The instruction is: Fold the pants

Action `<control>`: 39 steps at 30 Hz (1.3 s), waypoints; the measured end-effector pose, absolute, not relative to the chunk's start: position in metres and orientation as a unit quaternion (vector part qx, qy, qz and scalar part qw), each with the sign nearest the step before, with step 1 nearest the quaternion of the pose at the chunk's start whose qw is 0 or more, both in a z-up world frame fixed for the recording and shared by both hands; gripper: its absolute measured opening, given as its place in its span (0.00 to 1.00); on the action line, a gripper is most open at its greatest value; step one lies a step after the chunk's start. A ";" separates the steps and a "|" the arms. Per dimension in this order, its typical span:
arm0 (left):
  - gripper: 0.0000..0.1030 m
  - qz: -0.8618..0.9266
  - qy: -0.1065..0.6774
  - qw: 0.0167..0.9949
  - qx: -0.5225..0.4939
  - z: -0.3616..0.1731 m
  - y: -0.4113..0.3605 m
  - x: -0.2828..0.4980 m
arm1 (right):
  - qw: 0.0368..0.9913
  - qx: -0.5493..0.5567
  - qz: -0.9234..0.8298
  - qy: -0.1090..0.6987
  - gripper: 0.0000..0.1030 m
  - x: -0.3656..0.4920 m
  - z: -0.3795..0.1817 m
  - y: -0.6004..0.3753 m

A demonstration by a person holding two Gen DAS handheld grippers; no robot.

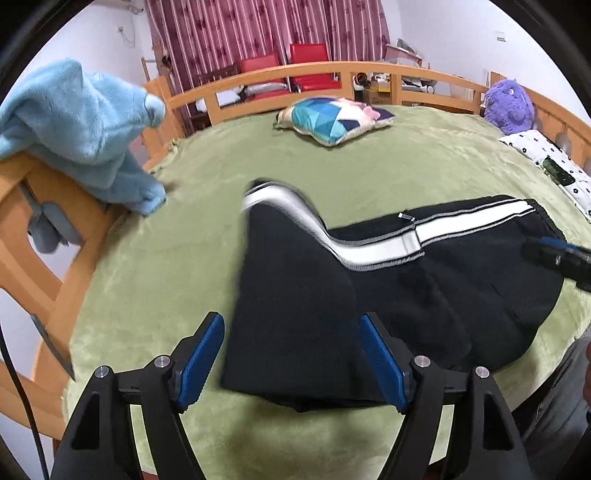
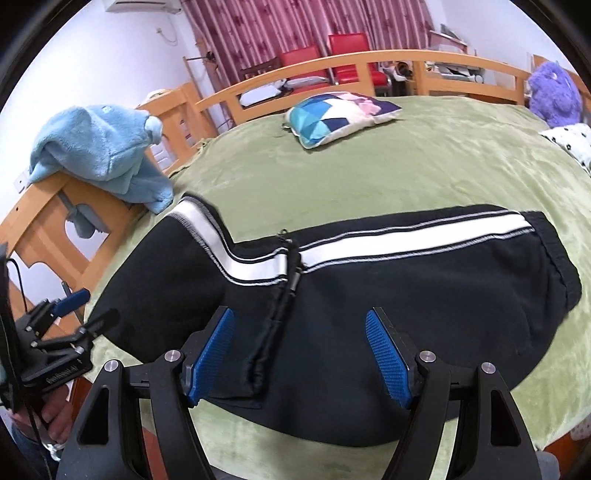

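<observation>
Green bed: black pants near front edge; both tools wide.

The pants are black with a broad white side stripe edged in thin grey lines. The bed wears an olive-green plush cover inside an orange-tan wooden frame. A cushion shows blue, teal, white and pink triangles. The blanket is pale blue, the plush toy purple, the curtain maroon with pink stripes.

One pants; two grippers; perhaps two red chairs; one cushion
</observation>
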State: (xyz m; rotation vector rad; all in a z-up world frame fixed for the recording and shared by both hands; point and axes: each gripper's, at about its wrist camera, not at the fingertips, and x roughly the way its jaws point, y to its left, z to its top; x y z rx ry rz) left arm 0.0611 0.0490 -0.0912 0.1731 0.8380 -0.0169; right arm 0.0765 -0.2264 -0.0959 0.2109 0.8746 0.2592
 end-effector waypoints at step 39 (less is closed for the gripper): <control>0.11 -0.047 0.393 0.918 0.023 -0.087 0.073 0.067 | 0.881 0.083 0.098 0.456 0.71 0.077 -0.118 -0.227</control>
